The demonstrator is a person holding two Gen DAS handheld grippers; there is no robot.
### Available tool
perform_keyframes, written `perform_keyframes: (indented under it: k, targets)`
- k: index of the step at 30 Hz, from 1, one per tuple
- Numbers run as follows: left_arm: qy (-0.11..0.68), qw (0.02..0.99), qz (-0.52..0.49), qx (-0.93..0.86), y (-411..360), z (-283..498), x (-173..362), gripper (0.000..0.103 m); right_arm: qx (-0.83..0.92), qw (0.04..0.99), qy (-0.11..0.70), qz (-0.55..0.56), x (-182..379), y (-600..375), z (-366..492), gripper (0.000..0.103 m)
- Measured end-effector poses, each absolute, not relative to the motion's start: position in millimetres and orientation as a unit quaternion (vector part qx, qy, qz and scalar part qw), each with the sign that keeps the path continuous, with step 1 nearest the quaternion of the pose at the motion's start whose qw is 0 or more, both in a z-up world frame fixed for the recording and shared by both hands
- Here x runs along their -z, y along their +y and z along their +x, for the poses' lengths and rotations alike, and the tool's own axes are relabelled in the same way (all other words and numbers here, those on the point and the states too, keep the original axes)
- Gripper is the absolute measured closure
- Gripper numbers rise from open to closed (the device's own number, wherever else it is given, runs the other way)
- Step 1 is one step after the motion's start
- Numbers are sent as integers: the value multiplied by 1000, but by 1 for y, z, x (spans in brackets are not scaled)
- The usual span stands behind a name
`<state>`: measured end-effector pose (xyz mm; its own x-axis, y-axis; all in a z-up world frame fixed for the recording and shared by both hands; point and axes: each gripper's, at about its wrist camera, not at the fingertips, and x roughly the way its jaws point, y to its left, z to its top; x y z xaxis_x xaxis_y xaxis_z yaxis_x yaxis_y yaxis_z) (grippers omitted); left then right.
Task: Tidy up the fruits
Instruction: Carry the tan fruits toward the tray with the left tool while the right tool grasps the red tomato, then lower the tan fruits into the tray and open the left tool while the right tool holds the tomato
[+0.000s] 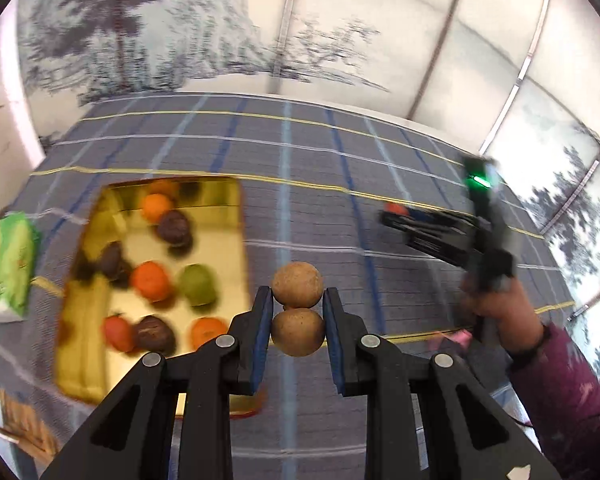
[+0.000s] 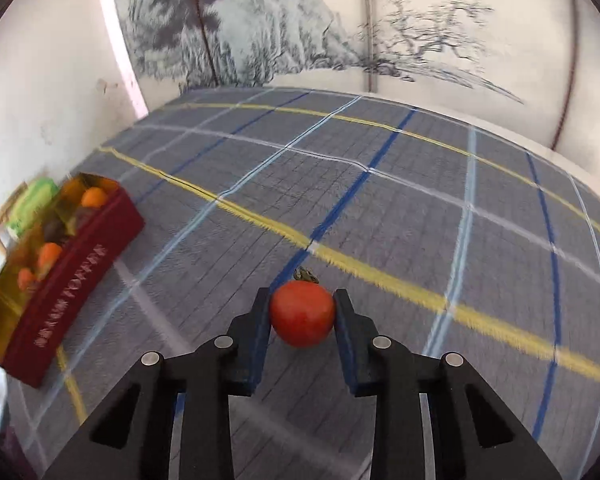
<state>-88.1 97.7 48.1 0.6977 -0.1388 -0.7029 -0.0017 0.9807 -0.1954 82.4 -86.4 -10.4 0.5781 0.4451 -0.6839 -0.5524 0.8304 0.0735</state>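
Left wrist view shows your left claw (image 1: 298, 330) pinching the nearer of two brown fruits (image 1: 298, 331) that look joined, the farther one (image 1: 297, 285) sticking out past the tips. Gripping the near one probably lets the pair ride along together. It seems lifted above the checked cloth (image 1: 340, 200), just right of the box (image 1: 228, 220), so a short carry to the left should bring it over the opening. Your right claw (image 2: 302, 320) is clamped on a tomato (image 2: 302, 314), pads on both flanks and the stalk pointing away, a hold that keeps the soft fruit from rolling out; whether it has left the cloth I cannot tell. From the right wrist view the box sits well off to the left, red outside and gold inside. It already holds orange (image 1: 151, 280), dark brown (image 1: 174, 227), green (image 1: 197, 284) and red (image 1: 118, 333) fruits, loosely mixed, with bare gold still showing. A green packet (image 1: 8, 264) lies beyond its far side.
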Motion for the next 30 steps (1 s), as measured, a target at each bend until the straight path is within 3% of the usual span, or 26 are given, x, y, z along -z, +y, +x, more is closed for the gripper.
perform_keyframes:
  k: [9,30]
  targets:
    - [391,915,-93,-31,152,-119,-29,81,-233,897,374,-40,21,-109,39,71]
    - [367,924,-98,-50,200,-133,-17,81,-195,902,383,-34,24,-114,41,71]
